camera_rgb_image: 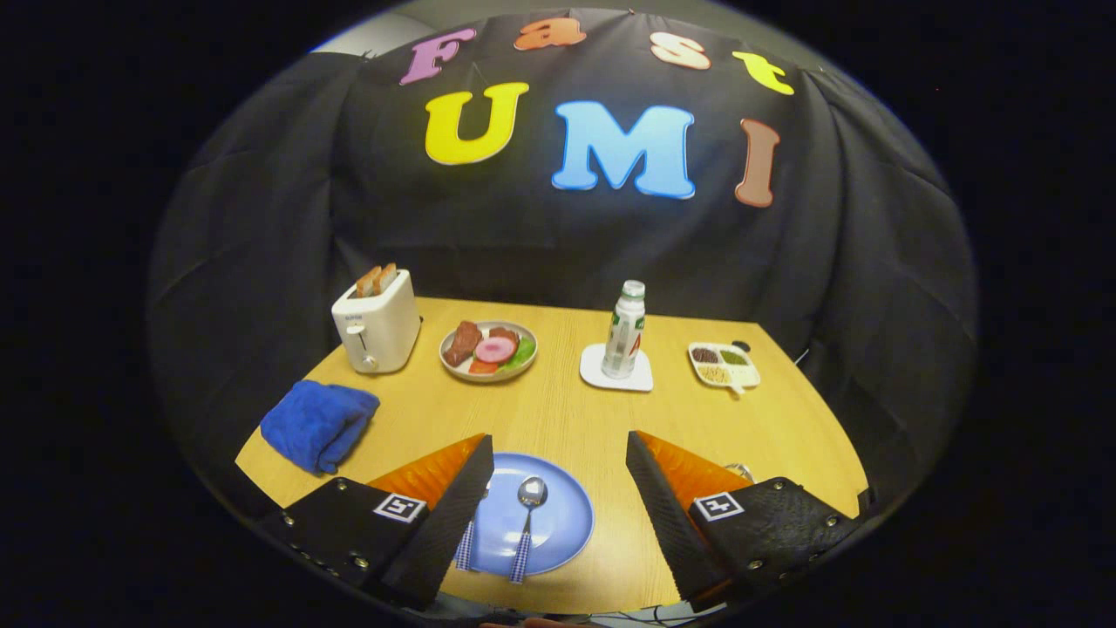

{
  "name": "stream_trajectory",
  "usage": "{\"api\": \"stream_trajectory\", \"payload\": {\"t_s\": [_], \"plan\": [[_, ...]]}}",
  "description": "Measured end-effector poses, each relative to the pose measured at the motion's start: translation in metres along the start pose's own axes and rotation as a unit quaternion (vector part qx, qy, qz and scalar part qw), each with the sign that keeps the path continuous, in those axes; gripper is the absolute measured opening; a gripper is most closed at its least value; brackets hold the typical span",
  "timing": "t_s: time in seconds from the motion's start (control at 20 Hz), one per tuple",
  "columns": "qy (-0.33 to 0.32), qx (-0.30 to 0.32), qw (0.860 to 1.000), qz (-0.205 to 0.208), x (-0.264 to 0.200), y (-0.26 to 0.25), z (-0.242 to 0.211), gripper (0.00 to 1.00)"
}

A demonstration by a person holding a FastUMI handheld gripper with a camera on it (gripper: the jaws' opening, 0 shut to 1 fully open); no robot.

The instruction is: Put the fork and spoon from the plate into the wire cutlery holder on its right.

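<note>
Between our spread-apart gripper [558, 488] fingers we see bare wooden table [602, 419] (plenty of room); 1 checked-handled metal spoon [526, 523] lies lengthwise on the round blue plate [562, 523], bowl pointing away.

The table [558, 419] looks like smooth, light wood. The blue plate [558, 515] is smooth, and the spoon [531, 493] on it has a shiny metal bowl (its handle is checked). The blue cloth [318, 423] looks soft and fluffy.

Textured claw [558, 510] housings, square markers, screws
</note>
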State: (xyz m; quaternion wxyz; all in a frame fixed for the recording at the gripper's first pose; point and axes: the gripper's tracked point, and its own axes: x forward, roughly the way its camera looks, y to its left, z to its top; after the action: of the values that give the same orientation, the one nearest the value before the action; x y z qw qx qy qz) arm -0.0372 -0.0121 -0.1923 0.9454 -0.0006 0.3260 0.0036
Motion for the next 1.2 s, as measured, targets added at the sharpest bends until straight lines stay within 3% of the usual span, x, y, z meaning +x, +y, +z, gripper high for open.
{"api": "stream_trajectory", "payload": {"t_s": [0.35, 0.95, 1.05, 1.1, 1.2], "plan": [[0.127, -0.014, 0.992, 0.015, 0.032, 0.011, -0.066, 0.96], [0.301, -0.010, 0.953, 0.020, 0.058, 0.017, -0.148, 0.96], [0.326, -0.016, 0.945, 0.022, 0.059, 0.018, -0.154, 0.91], [0.345, -0.024, 0.938, 0.024, 0.058, 0.018, -0.159, 0.79], [0.381, -0.048, 0.923, 0.028, 0.054, 0.019, -0.164, 0.71]]}}
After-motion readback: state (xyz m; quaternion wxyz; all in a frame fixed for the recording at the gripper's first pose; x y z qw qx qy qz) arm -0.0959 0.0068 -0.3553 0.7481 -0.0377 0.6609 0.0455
